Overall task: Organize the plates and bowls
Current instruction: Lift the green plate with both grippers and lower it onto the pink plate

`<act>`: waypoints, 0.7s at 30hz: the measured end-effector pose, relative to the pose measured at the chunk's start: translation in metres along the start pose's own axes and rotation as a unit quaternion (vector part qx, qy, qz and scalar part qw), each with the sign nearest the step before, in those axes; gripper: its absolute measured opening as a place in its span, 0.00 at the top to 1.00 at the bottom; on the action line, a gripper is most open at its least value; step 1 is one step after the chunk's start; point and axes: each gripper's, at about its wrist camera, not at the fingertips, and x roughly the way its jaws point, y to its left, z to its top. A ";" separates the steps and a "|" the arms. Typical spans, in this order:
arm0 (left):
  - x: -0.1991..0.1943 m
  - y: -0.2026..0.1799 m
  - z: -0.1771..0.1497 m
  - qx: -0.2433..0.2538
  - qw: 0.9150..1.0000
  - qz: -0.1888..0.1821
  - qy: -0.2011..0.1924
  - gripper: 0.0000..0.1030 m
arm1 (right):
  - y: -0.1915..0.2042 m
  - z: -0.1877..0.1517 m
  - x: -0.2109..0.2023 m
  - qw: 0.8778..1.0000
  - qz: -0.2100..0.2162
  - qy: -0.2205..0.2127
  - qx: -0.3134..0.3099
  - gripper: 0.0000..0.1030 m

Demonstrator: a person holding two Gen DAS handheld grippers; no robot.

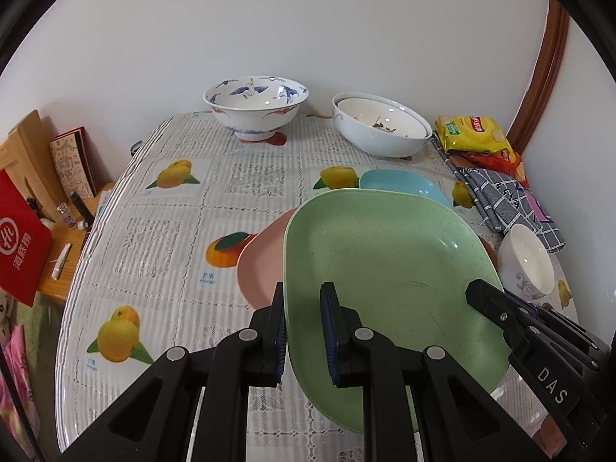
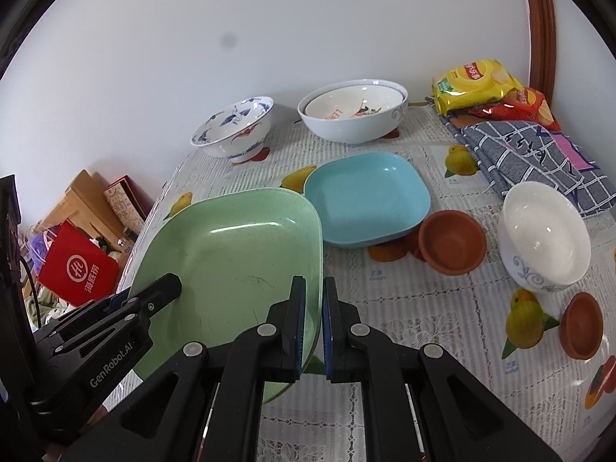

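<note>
Green plate (image 1: 385,269) tilted, long axis running away, each hand-held gripper (image 1: 304,331) (image 2: 312,327) pinching a rim

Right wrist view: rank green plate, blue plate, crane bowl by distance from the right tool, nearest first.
1. Green plate: its right rim sits between the right tool's fingers.
2. Blue plate: just beyond, mid-table.
3. Crane bowl: far left, by the wall.

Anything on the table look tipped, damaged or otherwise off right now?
Nothing looks spilled or broken. The green plate is off level, held by both grippers on opposite rims: left gripper, right gripper. The white bowl pair at the back sits tilted, and one small brown dish leans on its edge.
</note>
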 end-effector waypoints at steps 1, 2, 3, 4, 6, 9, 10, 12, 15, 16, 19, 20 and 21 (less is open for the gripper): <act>0.000 0.001 -0.002 -0.001 1.000 0.002 0.001 0.85 | 0.001 -0.002 0.002 1.000 0.002 0.003 -0.002 0.92; 0.001 0.003 -0.005 -0.003 1.000 0.004 0.003 0.85 | 0.002 -0.004 0.003 1.000 0.002 0.004 -0.003 0.92; 0.003 0.005 -0.007 -0.005 1.000 0.005 0.005 0.85 | 0.003 -0.005 0.004 1.000 0.002 0.006 -0.004 0.92; 0.004 0.007 -0.009 -0.007 1.000 0.006 0.008 0.85 | 0.004 -0.008 0.006 1.000 0.003 0.010 -0.006 0.92; 0.007 0.010 -0.012 -0.012 1.000 0.006 0.013 0.84 | 0.006 -0.011 0.009 1.000 0.004 0.015 -0.009 0.92; 0.011 0.016 -0.017 -0.016 1.000 0.009 0.019 0.84 | 0.009 -0.015 0.015 1.000 0.005 0.022 -0.012 0.92; 0.012 0.017 -0.018 -0.017 1.000 0.010 0.020 0.84 | 0.010 -0.017 0.017 1.000 0.005 0.025 -0.013 0.92; 0.014 0.020 -0.020 -0.019 0.999 0.013 0.024 0.84 | 0.012 -0.019 0.021 0.999 0.006 0.029 -0.014 0.92; 0.017 0.028 -0.021 -0.023 0.999 0.018 0.027 0.84 | 0.017 -0.021 0.027 0.999 0.009 0.035 -0.018 0.92; 0.018 0.031 -0.021 -0.024 0.999 0.019 0.029 0.84 | 0.018 -0.021 0.029 0.999 0.010 0.038 -0.019 0.92; 0.021 0.039 -0.022 -0.032 0.999 0.023 0.033 0.85 | 0.023 -0.021 0.036 0.999 0.014 0.045 -0.022 0.92; 0.022 0.040 -0.021 -0.034 0.999 0.024 0.034 0.84 | 0.025 -0.021 0.038 0.998 0.015 0.047 -0.024 0.92; 0.024 0.042 -0.021 -0.036 0.998 0.026 0.036 0.84 | 0.028 -0.021 0.041 0.998 0.016 0.049 -0.027 0.92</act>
